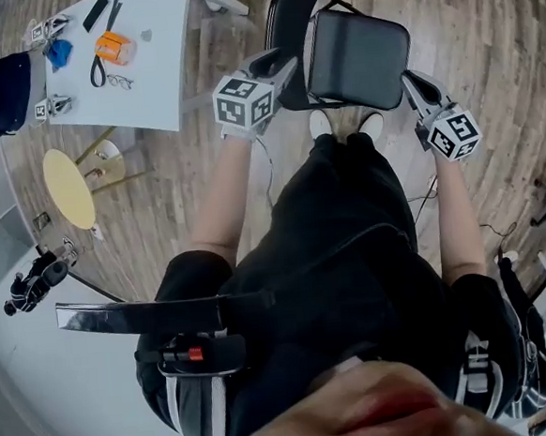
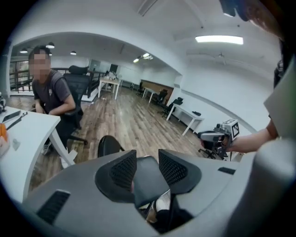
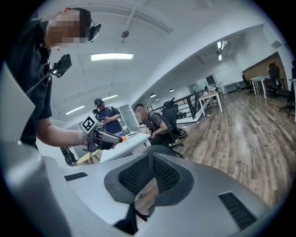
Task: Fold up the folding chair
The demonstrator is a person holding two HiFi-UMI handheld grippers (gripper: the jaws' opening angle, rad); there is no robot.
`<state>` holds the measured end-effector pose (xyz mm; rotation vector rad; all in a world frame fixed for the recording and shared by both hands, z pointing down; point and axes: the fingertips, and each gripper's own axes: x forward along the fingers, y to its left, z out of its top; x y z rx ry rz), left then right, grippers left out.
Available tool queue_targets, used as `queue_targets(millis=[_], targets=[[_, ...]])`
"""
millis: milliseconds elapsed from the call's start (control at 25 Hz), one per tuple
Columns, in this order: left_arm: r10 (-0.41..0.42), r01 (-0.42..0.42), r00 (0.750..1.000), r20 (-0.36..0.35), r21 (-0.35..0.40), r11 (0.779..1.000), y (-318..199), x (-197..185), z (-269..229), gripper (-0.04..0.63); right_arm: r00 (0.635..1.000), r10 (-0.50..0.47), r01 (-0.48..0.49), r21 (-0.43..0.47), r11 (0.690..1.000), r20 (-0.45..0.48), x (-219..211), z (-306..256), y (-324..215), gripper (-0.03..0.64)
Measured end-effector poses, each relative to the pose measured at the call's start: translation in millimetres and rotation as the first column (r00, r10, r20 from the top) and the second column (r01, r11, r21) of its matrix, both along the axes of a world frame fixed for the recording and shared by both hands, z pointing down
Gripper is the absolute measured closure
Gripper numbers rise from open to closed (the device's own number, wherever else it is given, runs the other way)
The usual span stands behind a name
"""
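Here, a black folding chair with a padded seat point(image 1: 359, 57) stands open on the brown wooden floor point(image 1: 484, 26), right in front of the person's feet. The left gripper point(image 1: 286, 70) is at the chair's left side. Its jaws are partly apart. The seat's edge shows between them, but it is hard to see if they touch it. The right gripper point(image 1: 414, 85) is by the seat's right side. Its jaws are pressed together with nothing in them. A white table point(image 1: 163, 75) is nearby.

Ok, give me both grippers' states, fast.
Left gripper: open at the chair seat, gripping nothing.
Right gripper: closed, empty.
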<state>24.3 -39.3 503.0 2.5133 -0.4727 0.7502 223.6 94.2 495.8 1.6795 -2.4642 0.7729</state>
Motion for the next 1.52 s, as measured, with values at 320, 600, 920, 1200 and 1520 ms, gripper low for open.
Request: queue_targets(millis=[320,600,920,1200,1520], targets=[[-0.075,0.108,0.967,0.243,-0.128,0.986,-55,-27,88,0.368,0.991,0.002,0.021,-0.165,0.986,0.137,36,126,-3,0.600],[-0.087,0.149,0.955,0.283,-0.205,0.967,-72,-24,134,0.351,0.987,-0.010,0.061,-0.323,0.944,0.158,65,260,15,0.523],[-0.103,0.182,0.954,0.281,-0.271,0.945,-89,-36,129,0.351,0.971,0.091,0.029,-0.485,0.874,0.221,108,401,41,0.416],[-0.040,0.168,0.924,0.381,-0.310,0.936,-72,-3,166,0.351,0.919,0.184,0.049,-0.563,0.825,0.350,153,484,52,0.311],[0.013,0.158,0.891,0.455,-0.335,0.929,-66,0,195,0.351,0.818,0.245,0.100,-0.550,0.829,0.519,157,527,47,0.285]])
